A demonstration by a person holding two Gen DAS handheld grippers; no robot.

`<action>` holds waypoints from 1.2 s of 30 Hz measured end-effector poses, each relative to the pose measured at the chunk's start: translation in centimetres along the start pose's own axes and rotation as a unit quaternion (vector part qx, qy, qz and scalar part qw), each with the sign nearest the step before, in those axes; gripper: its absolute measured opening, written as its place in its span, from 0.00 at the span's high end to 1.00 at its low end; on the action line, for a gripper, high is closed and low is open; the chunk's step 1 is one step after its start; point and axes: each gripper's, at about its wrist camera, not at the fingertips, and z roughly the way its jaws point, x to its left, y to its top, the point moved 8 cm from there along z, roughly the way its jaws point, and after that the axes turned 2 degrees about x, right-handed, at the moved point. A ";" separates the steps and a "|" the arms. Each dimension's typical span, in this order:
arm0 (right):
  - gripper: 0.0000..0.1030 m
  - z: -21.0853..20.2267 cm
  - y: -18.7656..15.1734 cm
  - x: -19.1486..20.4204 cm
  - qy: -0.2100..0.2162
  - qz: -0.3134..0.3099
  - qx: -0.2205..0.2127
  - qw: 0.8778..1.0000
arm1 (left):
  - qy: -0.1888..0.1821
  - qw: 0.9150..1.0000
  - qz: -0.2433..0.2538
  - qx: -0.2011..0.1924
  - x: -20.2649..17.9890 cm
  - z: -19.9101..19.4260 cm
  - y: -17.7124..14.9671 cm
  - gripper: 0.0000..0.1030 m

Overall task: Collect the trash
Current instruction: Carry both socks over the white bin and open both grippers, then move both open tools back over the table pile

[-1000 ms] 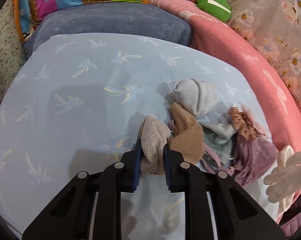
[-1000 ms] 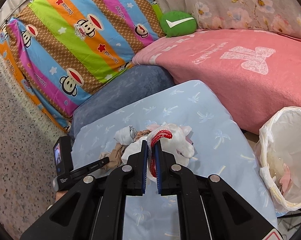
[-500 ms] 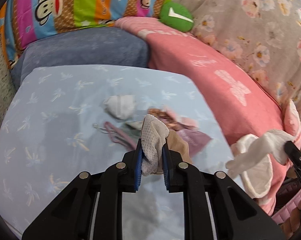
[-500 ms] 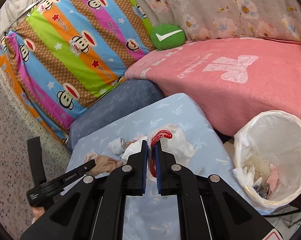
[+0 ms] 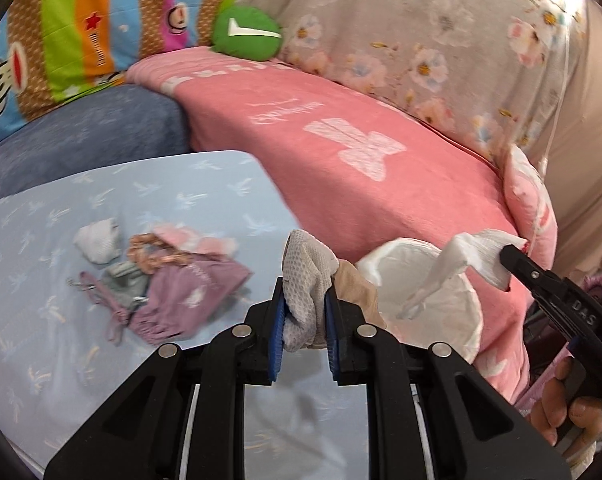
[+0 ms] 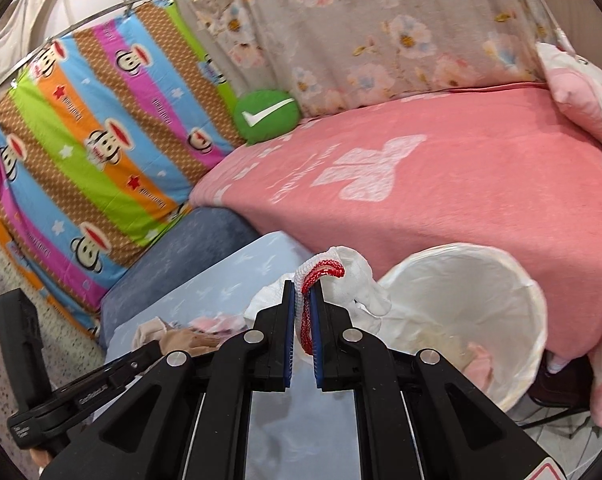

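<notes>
A waffle-knit grey sock [image 5: 305, 280], with a tan stocking [image 5: 355, 286] bunched behind it, is being held clamped between the blue pads of the left gripper [image 5: 304, 336], above the pale blue palm-print table cover [image 5: 41, 320]. A white crumpled cloth with a red-and-white mesh band [image 6: 321, 274] is being pinched in the right gripper [image 6: 301, 344], jaws nearly together. The white-lined trash bin [image 6: 529, 300] is standing just beside the table's end, against the pink blanket [image 6: 441, 200].

Judged: both loads are being carried toward the bin. Each is best centred over the bin's opening before the jaws are parted, one at a time, so trailing fabric is not draped on the rim. A purple garment [image 5: 193, 296] and other small items are lying uncollected on the table.
</notes>
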 end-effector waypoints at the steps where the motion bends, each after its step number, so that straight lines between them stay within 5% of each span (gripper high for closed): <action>1: 0.93 -0.1 0.2 -0.8 -0.005 0.005 -0.001 1.000 | -0.005 1.000 0.008 0.001 -1.0 0.3 0.1 0.83; 10: 0.85 -0.3 0.4 -6.7 -0.041 0.041 -0.004 0.998 | -0.059 0.996 0.066 0.029 -8.7 3.2 0.0 0.81; 12: 0.76 -0.7 0.4 -7.4 -0.045 0.048 -0.009 0.998 | -0.076 0.994 0.070 0.035 -10.2 4.0 0.0 0.79; 15: 0.74 -1.3 0.5 -8.2 -0.050 0.051 -0.013 0.997 | -0.090 0.992 0.084 0.040 -12.1 4.8 -0.1 0.62; 17: 0.74 -1.6 0.4 -8.5 -0.052 0.052 -0.015 0.997 | -0.080 0.992 0.093 0.030 -12.7 4.8 -0.1 0.36; 18: 0.72 -1.9 0.3 -8.7 -0.053 0.054 -0.016 0.997 | -0.071 0.993 0.096 0.022 -12.9 4.7 0.0 0.34; 28: 0.67 -1.6 -0.4 -7.4 -0.038 0.050 -0.003 0.998 | -0.025 0.995 0.091 0.026 -10.9 4.7 -0.5 0.34; 36: 0.67 0.5 -2.4 -2.7 -0.006 0.025 0.030 0.999 | 0.000 0.999 0.029 0.033 -5.5 4.0 -1.3 0.31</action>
